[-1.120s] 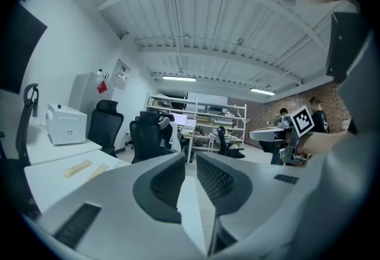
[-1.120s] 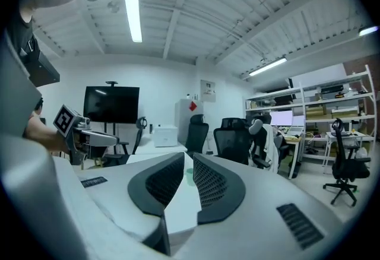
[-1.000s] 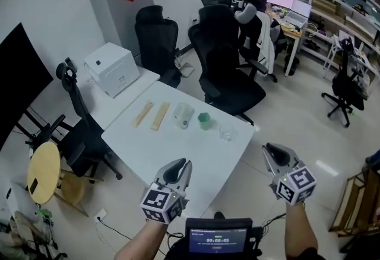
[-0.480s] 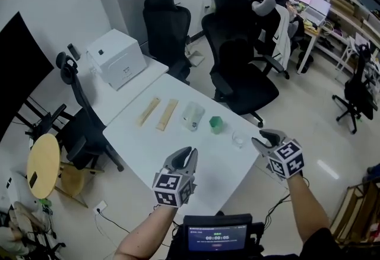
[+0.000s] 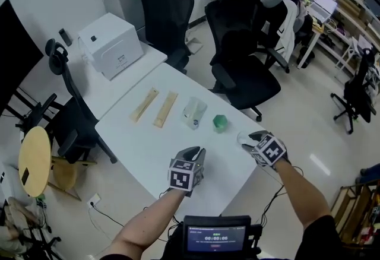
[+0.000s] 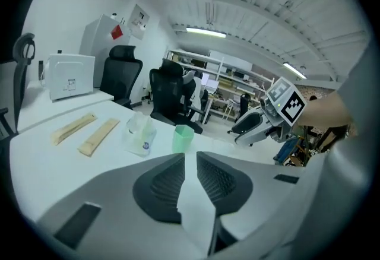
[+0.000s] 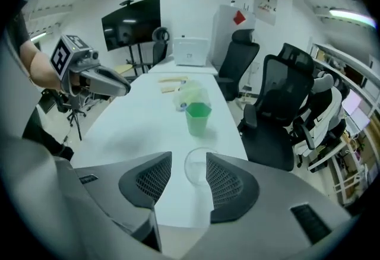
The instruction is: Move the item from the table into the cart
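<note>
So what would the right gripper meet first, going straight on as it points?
Probably the clear cup, framed between the jaws of the right gripper, which have just been opening and don't grip it; the green cup stands beyond. Depth is unclear.

A row ran left to right on the table (image 5: 148, 152): one flat packet (image 5: 144, 104), a second packet (image 5: 165, 109) just right of it, then a plastic container (image 5: 194, 113), a cup (image 5: 220, 123) and, nearest the right edge, a glass (image 5: 244, 136). At the far left a box (image 5: 111, 45) sat on an adjoining table (image 5: 119, 91). Two office chairs (image 5: 168, 15) (image 5: 243, 69) stood beyond the far edge. Another chair (image 5: 65, 116) stood left of the table, with a round side table (image 5: 34, 161) nearer and further left.
</note>
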Demonstrator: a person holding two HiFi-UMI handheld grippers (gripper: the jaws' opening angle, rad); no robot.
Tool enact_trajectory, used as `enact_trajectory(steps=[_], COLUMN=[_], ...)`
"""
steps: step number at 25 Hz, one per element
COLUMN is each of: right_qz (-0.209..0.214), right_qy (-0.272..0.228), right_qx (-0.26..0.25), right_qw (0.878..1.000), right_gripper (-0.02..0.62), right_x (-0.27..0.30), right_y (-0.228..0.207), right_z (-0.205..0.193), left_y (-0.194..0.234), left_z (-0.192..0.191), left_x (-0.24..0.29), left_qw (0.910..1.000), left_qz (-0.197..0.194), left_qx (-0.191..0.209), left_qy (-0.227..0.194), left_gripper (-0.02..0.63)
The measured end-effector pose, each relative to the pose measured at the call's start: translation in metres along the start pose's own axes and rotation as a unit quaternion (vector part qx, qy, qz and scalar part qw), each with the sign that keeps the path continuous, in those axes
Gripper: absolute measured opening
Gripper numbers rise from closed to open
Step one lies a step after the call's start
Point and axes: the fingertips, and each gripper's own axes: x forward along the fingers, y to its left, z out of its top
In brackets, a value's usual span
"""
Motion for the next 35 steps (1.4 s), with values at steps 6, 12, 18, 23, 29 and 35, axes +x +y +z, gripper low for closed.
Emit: enact_trajectory(steps=[6,12,18,23,29,35], right_qz=[0.019,0.060,0.065,0.065,0.041,0.023], right_qy=[0.075,0.088,0.142,0.179,0.257,0.292], right_qx=[-0.064,-0.091,-0.117,-0.145,-0.188,-0.212], right_qw=[0.995,0.990,0.981,0.971,0.947,0.932], right_gripper=[0.166,0.166,0.166,0.161,0.161,0.059], right_x=[0.050,0.083,0.108,0.115,0.120,0.118], right_y=[0.000,0.011,0.007,0.003,-0.004,-0.009], right_z=[0.001,0.005,-0.016,-0.023,-0.039,-0.042], left_y=[0.019,0.025,0.021,0.024,0.021,0.014], left_z=[-0.038,-0.057,-0.067,-0.068,-0.074,-0.073], left_x=[0.053,0.074,0.087,0.093,0.100,0.102], left_qw=[0.9964,0.9928,0.9909,0.9901,0.9894,0.9891], left_qz=[-0.021,-0.022,-0.033,-0.033,-0.039,-0.052], left_qx=[0.001,-0.020,-0.008,-0.013,-0.020,-0.023], left_qy=[0.082,0.116,0.130,0.136,0.139,0.136], left_gripper=[0.146,0.146,0.146,0.146,0.146,0.146])
